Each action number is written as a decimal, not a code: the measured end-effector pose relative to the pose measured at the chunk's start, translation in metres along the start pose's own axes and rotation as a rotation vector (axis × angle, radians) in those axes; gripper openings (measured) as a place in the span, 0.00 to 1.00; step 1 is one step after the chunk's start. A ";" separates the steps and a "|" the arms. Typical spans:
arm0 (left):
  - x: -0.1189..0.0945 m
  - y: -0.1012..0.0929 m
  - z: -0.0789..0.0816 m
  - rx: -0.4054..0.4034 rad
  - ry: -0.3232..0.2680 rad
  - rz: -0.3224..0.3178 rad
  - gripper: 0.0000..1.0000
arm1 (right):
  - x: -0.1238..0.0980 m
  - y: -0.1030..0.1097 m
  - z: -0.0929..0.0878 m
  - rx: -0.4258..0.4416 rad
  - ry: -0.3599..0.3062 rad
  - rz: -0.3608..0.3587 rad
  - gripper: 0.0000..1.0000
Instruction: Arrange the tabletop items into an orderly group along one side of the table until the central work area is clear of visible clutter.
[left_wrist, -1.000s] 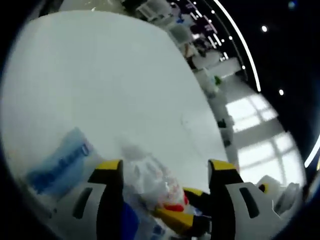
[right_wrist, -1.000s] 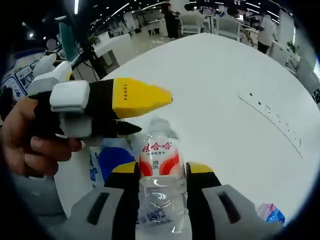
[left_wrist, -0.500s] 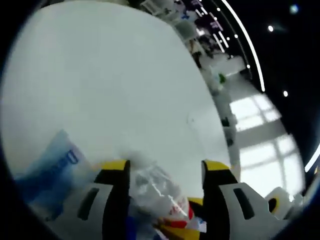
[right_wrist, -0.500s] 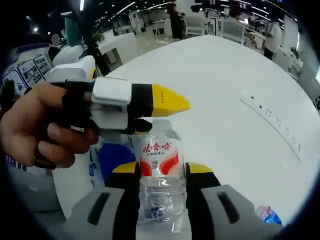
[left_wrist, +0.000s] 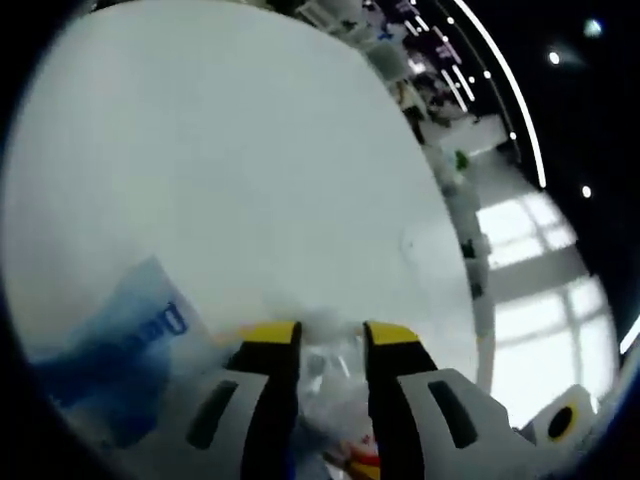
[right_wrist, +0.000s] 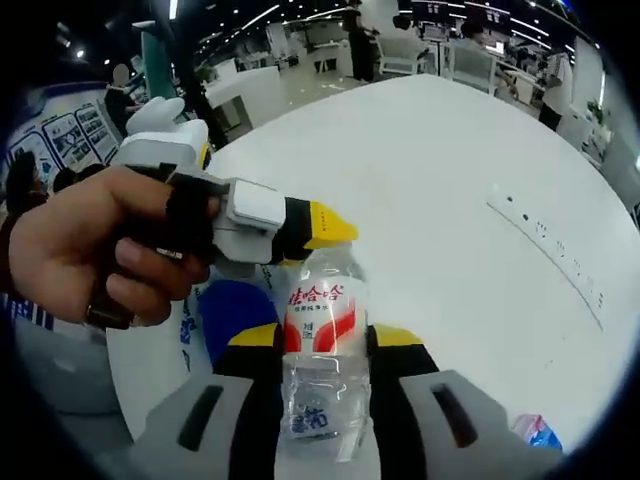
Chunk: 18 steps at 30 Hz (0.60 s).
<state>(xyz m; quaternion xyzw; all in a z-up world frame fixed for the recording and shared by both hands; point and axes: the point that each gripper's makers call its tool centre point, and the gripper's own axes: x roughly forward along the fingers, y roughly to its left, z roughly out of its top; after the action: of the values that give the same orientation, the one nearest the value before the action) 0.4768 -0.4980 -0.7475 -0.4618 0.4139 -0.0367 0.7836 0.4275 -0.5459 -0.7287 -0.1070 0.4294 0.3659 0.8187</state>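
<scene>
Bottle: I see a clear plastic water bottle (right_wrist: 322, 340) upright between my right jaws, at 6 o'clock in the right gripper view
Label: red and white band with Chinese characters I can't read with certainty
Right gripper (right_wrist: 322, 345): yellow-tipped jaws pressed against the bottle's sides, pinching it
Left gripper (right_wrist: 300, 228): in the right gripper view it enters from 9 o'clock, held by a hand (right_wrist: 90, 245), its tips closed on the bottle's cap end
Left gripper view: its jaws (left_wrist: 325, 345) sit nearly together at 6 o'clock around blurred clear plastic
Blue packet (left_wrist: 110, 345): at 8 o'clock of that view, printed letters too blurred to read
Table (right_wrist: 440, 190): white, round
Small packet (right_wrist: 535, 430): at 4 o'clock, cut off by the edge
</scene>
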 end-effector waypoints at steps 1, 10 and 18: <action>0.000 0.000 0.000 -0.003 0.002 -0.001 0.21 | 0.000 0.000 0.001 -0.003 -0.005 0.000 0.31; -0.004 -0.008 0.007 -0.001 -0.036 -0.009 0.20 | -0.002 0.002 0.004 -0.025 -0.019 -0.004 0.30; -0.016 -0.024 0.034 0.008 -0.083 -0.075 0.19 | -0.016 -0.011 0.057 -0.109 -0.162 -0.047 0.00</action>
<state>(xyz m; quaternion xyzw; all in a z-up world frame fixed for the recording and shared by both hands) 0.4974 -0.4811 -0.7116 -0.4749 0.3635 -0.0486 0.8000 0.4649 -0.5337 -0.6830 -0.1316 0.3385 0.3771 0.8520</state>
